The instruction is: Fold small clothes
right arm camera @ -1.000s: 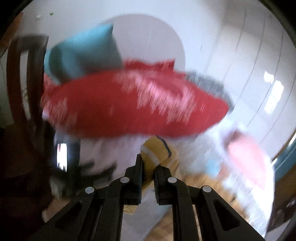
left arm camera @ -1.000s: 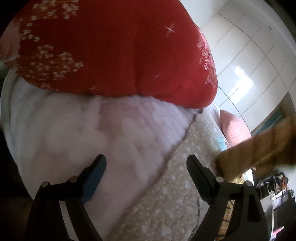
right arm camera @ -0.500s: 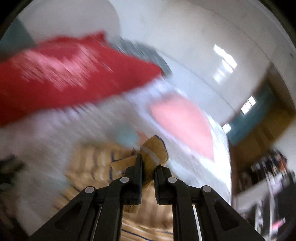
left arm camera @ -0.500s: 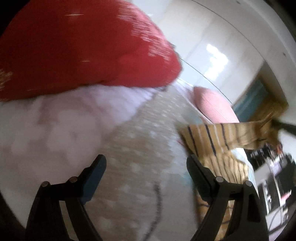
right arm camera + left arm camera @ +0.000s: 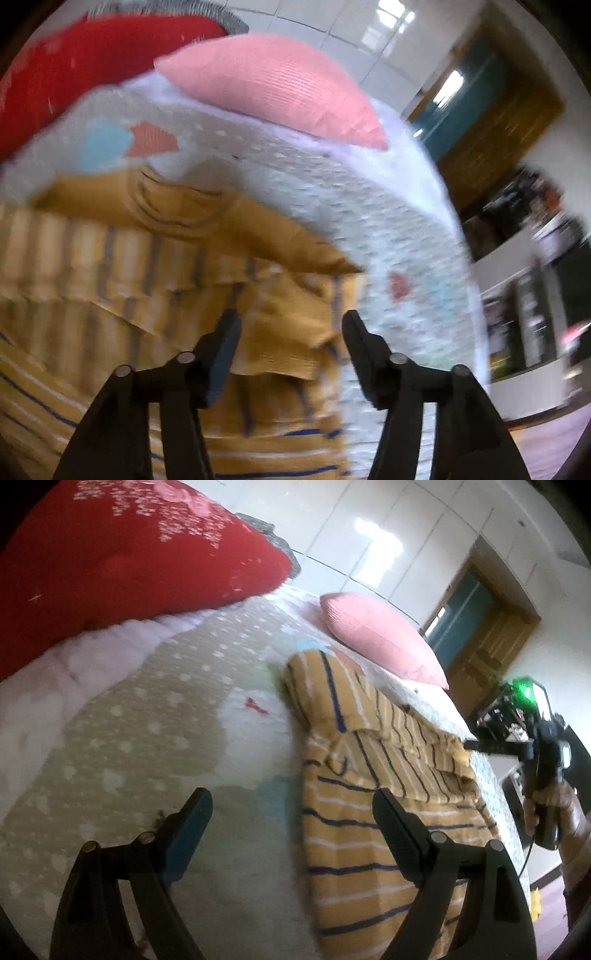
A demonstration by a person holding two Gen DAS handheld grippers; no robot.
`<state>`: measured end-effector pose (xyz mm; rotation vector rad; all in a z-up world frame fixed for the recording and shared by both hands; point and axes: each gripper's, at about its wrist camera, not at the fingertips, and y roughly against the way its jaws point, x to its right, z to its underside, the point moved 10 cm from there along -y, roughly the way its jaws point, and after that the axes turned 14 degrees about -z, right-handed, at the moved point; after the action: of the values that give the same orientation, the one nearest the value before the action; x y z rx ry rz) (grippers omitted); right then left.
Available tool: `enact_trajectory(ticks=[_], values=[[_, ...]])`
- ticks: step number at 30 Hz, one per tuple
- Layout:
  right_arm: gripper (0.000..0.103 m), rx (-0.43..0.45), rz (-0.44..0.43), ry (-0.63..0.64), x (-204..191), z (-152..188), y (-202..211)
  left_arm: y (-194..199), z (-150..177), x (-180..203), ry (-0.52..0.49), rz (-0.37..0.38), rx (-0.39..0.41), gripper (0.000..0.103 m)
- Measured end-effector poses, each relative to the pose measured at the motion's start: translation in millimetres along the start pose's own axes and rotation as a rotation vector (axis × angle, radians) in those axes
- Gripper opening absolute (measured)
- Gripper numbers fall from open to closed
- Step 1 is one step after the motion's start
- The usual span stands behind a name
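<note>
R gripper [image 5: 291,345] jaws just opened, nothing pinched; shirt [image 5: 147,266] lies under and past its tips, dropped. L gripper [image 5: 291,825] wide, empty, over the bedspread [image 5: 147,716] just beside the shirt's edge. Shirt on the bed, near the pink pillow [image 5: 273,88], well short of the red pillow [image 5: 110,554]. Looks like one flap laid over; still rumpled. Prob. more folds and smoothing left.

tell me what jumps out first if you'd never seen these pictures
The mustard striped garment spread on the patterned bed cover catches the eye first, lying partly folded near the bed's edge. Behind it a big red pillow fills the upper left, with a pink pillow beside it near the white wall.
</note>
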<state>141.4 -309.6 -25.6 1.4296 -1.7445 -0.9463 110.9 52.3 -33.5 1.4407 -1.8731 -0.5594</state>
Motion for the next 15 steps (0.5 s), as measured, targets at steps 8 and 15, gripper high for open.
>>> enact_trajectory(ticks=[8,15], values=[[0.075,0.042,-0.054,-0.078,-21.9,-4.9,-35.4,-13.4,5.1,4.1,-0.001,0.009,-0.037,0.088],[0.075,0.022,-0.444,-0.295,-73.4,-6.2,-35.1,-19.6,7.0,-5.5,0.071,0.043,-0.087,0.087]])
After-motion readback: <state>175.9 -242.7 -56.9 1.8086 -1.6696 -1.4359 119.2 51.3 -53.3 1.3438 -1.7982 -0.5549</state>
